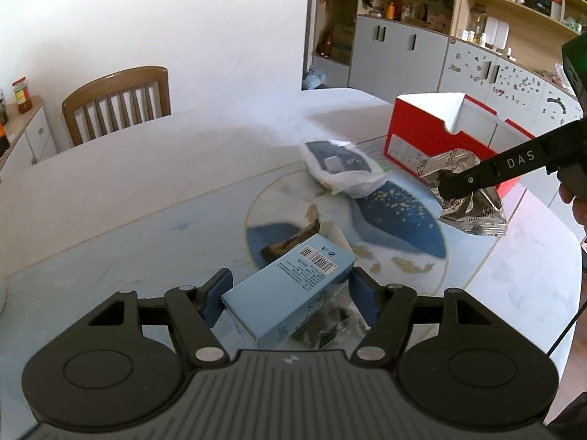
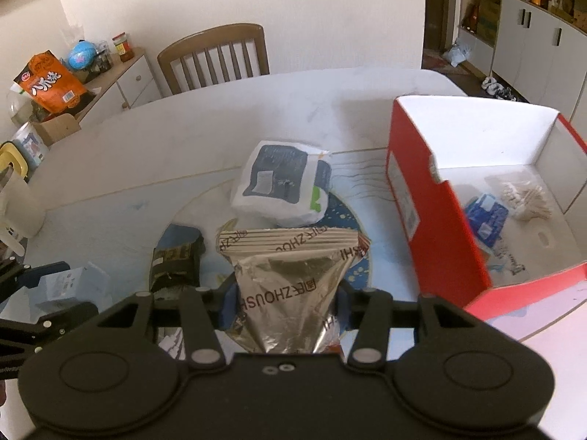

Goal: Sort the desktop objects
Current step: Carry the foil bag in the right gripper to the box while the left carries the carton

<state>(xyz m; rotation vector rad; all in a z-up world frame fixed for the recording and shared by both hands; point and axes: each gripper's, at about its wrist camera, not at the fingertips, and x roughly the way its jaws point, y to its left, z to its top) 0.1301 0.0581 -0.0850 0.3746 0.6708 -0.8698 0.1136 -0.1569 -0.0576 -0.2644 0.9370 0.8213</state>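
The left gripper [image 1: 290, 300] has its blue-padded jaws set on either side of a light blue rectangular cardboard carton [image 1: 290, 293], which lies tilted between them, barcode up; whether the pads actually press on it I cannot tell. Under the carton lies a dark crumpled packet [image 1: 323, 324] on the pale table with its round blue-patterned mat [image 1: 400, 220]. The right gripper [image 2: 284, 302] is clamped on a crinkled silver foil snack bag [image 2: 290, 286], held above the table. Just beyond the bag sits a white plastic-wrapped pack with a dark blue label [image 2: 282, 187]. To the right stands an open red cardboard box with a white inside [image 2: 418, 190], holding a bundle of cotton swabs [image 2: 526, 198] and a small blue packet [image 2: 486, 216]
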